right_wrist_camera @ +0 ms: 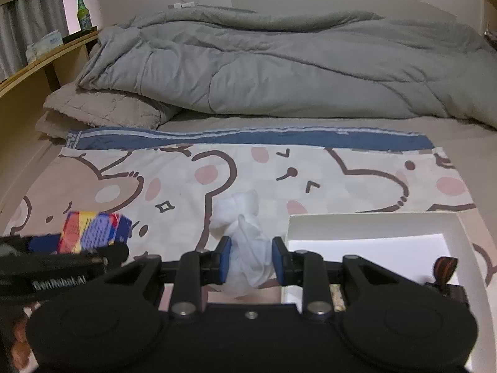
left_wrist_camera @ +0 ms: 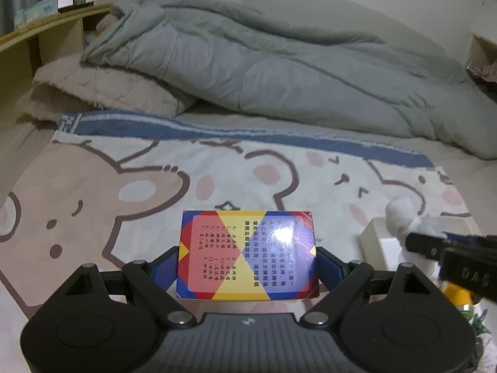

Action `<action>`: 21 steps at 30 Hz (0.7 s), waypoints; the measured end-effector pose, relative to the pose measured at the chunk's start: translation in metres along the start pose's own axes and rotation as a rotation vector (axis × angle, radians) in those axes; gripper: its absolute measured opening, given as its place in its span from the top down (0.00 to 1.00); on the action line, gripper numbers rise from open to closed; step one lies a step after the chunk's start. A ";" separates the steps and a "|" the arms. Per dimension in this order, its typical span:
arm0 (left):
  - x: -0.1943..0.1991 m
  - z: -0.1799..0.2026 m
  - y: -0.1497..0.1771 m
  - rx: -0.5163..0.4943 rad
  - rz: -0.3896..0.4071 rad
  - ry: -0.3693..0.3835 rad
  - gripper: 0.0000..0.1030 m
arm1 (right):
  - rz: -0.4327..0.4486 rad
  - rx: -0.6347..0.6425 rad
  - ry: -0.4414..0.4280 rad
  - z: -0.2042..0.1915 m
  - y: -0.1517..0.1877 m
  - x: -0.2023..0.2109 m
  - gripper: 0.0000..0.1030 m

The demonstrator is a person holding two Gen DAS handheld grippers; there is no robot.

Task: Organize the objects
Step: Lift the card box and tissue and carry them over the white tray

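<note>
The card box (left_wrist_camera: 247, 255) is clamped across its width in the left tool (left_wrist_camera: 247, 259), above the bear-print blanket (left_wrist_camera: 130, 183). The right tool (right_wrist_camera: 251, 261) pinches a white cloth wad (right_wrist_camera: 245, 242) beside the white tray (right_wrist_camera: 372, 217). The glossy box could slip if tilted.

Both wrist views face the same bed (left_wrist_camera: 93, 186).

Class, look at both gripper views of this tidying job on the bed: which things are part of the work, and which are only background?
Part of the job:
colourful card box, in the left gripper
white cloth bundle, in the right gripper
white tray

Background:
grey duvet
green bottle
wooden shelf
</note>
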State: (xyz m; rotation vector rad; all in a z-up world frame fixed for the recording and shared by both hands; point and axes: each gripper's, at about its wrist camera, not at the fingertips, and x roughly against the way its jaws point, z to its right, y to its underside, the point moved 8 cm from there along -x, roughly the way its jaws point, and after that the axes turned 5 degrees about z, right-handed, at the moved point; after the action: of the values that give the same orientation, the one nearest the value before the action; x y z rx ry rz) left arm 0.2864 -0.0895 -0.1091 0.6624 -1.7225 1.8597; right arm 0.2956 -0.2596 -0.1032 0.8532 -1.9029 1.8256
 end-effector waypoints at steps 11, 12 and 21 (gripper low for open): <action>0.029 0.042 -0.019 -0.026 0.076 0.062 0.14 | 0.070 -0.009 0.022 0.028 -0.007 0.037 0.72; 0.030 0.046 -0.020 -0.029 0.084 0.068 0.13 | 0.077 -0.015 0.028 0.033 -0.008 0.040 0.72; 0.025 0.094 -0.017 -0.062 0.095 0.138 0.14 | 0.120 -0.077 0.095 0.087 -0.014 0.057 0.72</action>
State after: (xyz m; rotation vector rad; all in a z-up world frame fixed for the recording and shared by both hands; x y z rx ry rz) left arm 0.2798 -0.1813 -0.0725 0.4245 -1.7414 1.8606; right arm 0.2748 -0.3549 -0.0645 0.6285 -1.9880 1.8135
